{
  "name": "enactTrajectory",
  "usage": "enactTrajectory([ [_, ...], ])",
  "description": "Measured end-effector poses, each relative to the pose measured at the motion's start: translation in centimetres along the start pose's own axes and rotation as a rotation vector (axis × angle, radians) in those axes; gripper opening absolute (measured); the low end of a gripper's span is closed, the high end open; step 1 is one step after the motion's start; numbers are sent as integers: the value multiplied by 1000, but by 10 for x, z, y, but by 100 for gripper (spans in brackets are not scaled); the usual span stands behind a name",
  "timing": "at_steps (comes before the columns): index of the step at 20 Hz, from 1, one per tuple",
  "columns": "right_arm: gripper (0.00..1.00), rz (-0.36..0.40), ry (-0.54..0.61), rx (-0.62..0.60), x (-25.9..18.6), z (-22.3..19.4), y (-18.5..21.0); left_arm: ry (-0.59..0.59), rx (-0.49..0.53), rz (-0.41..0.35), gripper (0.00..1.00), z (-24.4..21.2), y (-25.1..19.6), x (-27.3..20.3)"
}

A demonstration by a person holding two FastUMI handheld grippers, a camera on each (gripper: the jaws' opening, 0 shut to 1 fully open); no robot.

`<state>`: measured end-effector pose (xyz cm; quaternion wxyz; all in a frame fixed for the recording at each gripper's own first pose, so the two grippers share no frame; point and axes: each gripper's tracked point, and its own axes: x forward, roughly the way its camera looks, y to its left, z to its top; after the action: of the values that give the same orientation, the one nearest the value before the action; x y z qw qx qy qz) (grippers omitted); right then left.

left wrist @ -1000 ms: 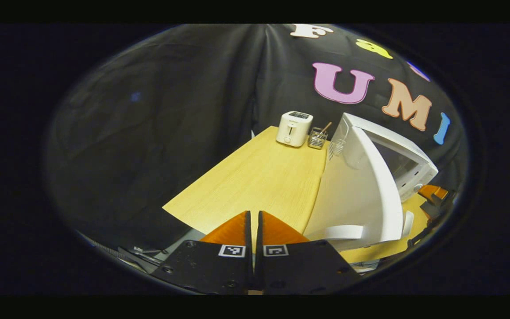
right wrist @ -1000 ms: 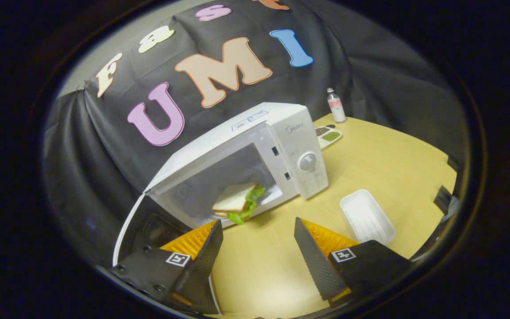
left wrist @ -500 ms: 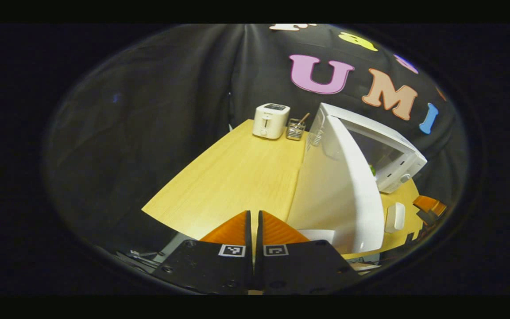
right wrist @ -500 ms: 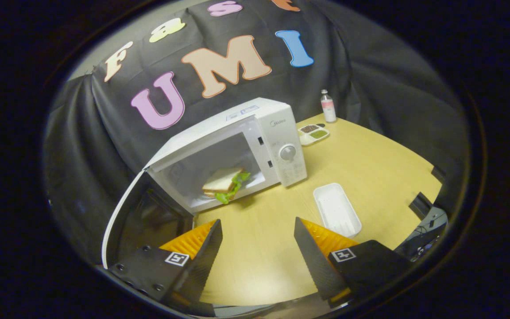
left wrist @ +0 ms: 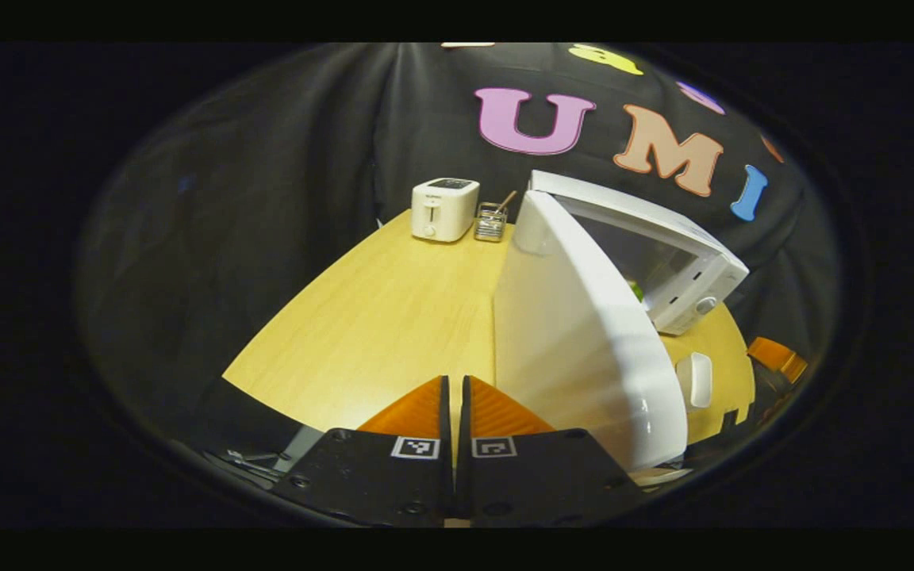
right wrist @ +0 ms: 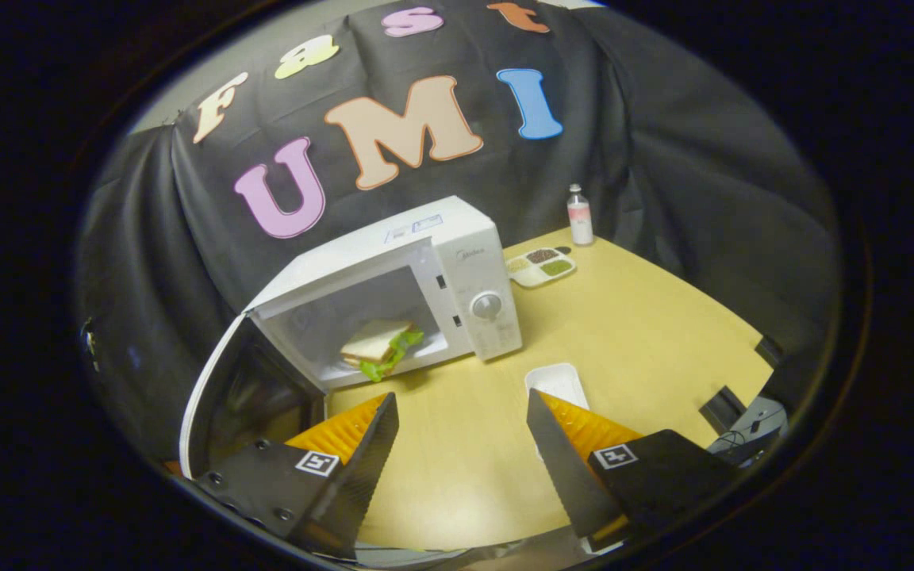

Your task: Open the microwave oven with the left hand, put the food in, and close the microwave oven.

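While the microwave [right wrist: 393, 293] stands on the wooden table [right wrist: 647, 333] with its door [left wrist: 576, 349] swung wide, the sandwich [right wrist: 378, 346] is seen lying inside the cavity, near the front edge, with green lettuce hanging out of it. In the right gripper view, the right gripper [right wrist: 461, 444] is held above the table in front of the microwave, its fingers spread well apart and nothing between them. A white tray [right wrist: 556, 381] is seen just behind the right finger, partly hidden by it. Further back, a divided dish [right wrist: 540, 266] and a small bottle [right wrist: 580, 216] are placed near the black cloth.

In the left gripper view, the left gripper [left wrist: 455, 396] is pressed together, the two fingers touching with nothing held between them. It is poised over the table just beside the outer face of the door, which rises at its right. Whether the door is touched cannot be told. A toaster [left wrist: 443, 208] and a wire holder [left wrist: 490, 224] are set at the far end of the table. The other gripper is glimpsed at the right edge, beyond the tray.
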<state>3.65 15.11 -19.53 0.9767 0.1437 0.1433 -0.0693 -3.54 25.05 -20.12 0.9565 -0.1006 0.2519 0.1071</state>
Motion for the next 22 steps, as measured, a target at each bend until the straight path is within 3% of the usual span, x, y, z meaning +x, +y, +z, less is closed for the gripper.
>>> enactTrajectory([
  [2,100,11,-22,10,4,12,-7,-5,17,-13,0,4,-19,2],
  [3,92,26,-42,12,6,21,-9,-6,32,-18,0,5,-28,3],
  [4,92,50,-77,-14,11,39,-13,-6,68,-53,1,6,-61,3],
  [5,100,56,-91,-26,13,45,-14,-4,79,-65,1,6,-71,3],
  [7,100,66,-122,-51,16,59,-18,-6,101,-74,1,7,-87,7],
  [8,92,72,-134,-60,17,65,-19,-3,102,-79,1,6,-96,8],
  [9,92,75,-146,-72,19,70,-22,-2,106,-87,1,6,-105,9],
  [10,100,79,-152,-81,20,74,-24,0,113,-97,1,7,-114,11],
  [11,92,82,-159,-91,21,78,-27,2,123,-104,1,7,-122,14],
  [13,92,97,-180,-101,22,87,-28,2,145,-116,1,9,-138,18],
  [14,100,100,-194,-109,22,92,-30,1,156,-124,1,11,-147,20],
  [15,99,102,-209,-119,22,97,-33,2,166,-134,1,12,-155,22],
  [16,92,103,-218,-126,23,101,-35,2,177,-145,1,14,-164,25],
  [18,91,102,-222,-141,24,103,-41,1,199,-161,1,18,-181,31],
  [19,99,97,-222,-143,24,105,-45,-2,210,-169,1,20,-189,35],
  [20,92,92,-226,-143,24,107,-49,-6,221,-178,1,23,-198,39],
  [22,91,77,-225,-136,27,108,-58,-13,241,-191,1,28,-216,47],
])
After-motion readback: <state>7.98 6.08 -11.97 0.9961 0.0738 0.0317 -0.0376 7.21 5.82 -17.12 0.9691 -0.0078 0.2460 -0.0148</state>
